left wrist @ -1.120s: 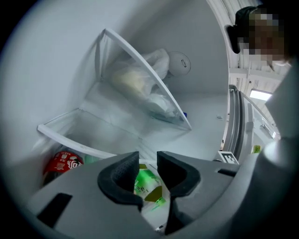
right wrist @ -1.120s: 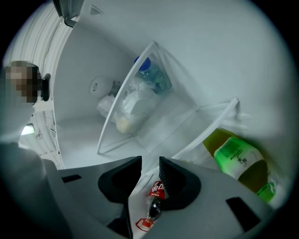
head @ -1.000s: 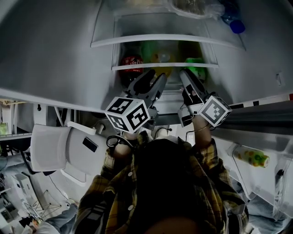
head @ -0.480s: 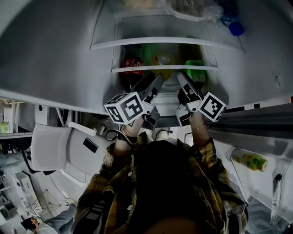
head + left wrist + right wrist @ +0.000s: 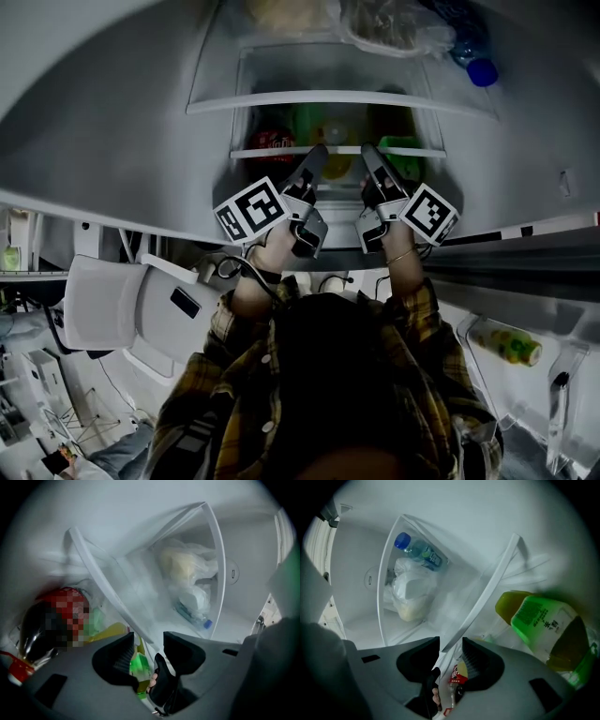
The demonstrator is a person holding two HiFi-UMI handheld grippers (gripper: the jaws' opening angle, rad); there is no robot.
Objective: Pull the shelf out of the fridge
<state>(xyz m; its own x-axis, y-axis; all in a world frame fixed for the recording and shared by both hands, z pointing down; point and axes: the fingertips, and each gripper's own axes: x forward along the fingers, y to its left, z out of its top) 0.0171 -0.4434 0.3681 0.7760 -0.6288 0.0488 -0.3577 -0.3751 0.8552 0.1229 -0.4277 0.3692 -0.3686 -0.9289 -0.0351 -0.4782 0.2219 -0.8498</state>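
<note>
The lower glass shelf, with its white front trim [image 5: 272, 151], sits inside the open fridge. Both grippers reach up to that trim side by side. In the left gripper view the trim [image 5: 117, 602] runs down between the jaws of my left gripper [image 5: 147, 646], which stand open around it with a gap on each side. My right gripper [image 5: 450, 660] is likewise open, and the trim [image 5: 487, 602] passes between its jaws. In the head view the left gripper [image 5: 317, 155] is left of centre and the right gripper [image 5: 369, 155] right of centre.
On the lower shelf stand a red cola bottle [image 5: 272, 142], a yellow bottle [image 5: 336, 164] and a green tea bottle [image 5: 548, 625]. The upper shelf [image 5: 328, 97] carries plastic bags [image 5: 410, 595] and a blue-capped bottle [image 5: 481, 70]. A door bin with a bottle [image 5: 506, 347] is at the lower right.
Both grippers have moved up and deeper into the fridge, from below the lower shelf's front edge to straddling its white trim.
</note>
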